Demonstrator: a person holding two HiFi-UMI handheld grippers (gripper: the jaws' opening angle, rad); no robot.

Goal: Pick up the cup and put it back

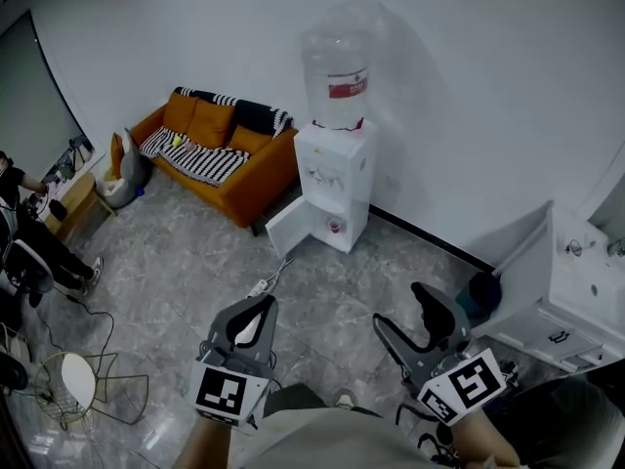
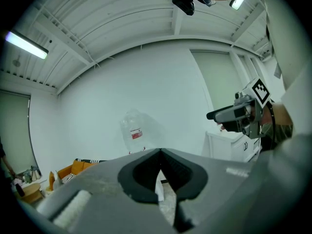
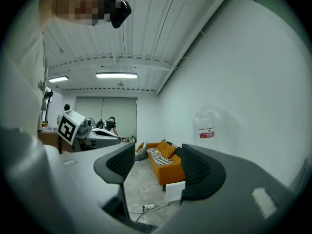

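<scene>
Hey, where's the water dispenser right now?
In the head view the water dispenser stands against the wall at upper centre, immediately right of the orange sofa.

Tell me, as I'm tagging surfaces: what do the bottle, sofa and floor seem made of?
Bottle: probably clear plastic; the wall shows through it.
Sofa: smooth orange covering, leather or imitation; can't tell which.
Floor: grey stone or stone-look tile, veined and slightly glossy.

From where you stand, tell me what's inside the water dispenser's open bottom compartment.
One small reddish thing, likely the cup, sits inside the water dispenser, its door swung open. The rest of the compartment is too dark and small to read.
</scene>
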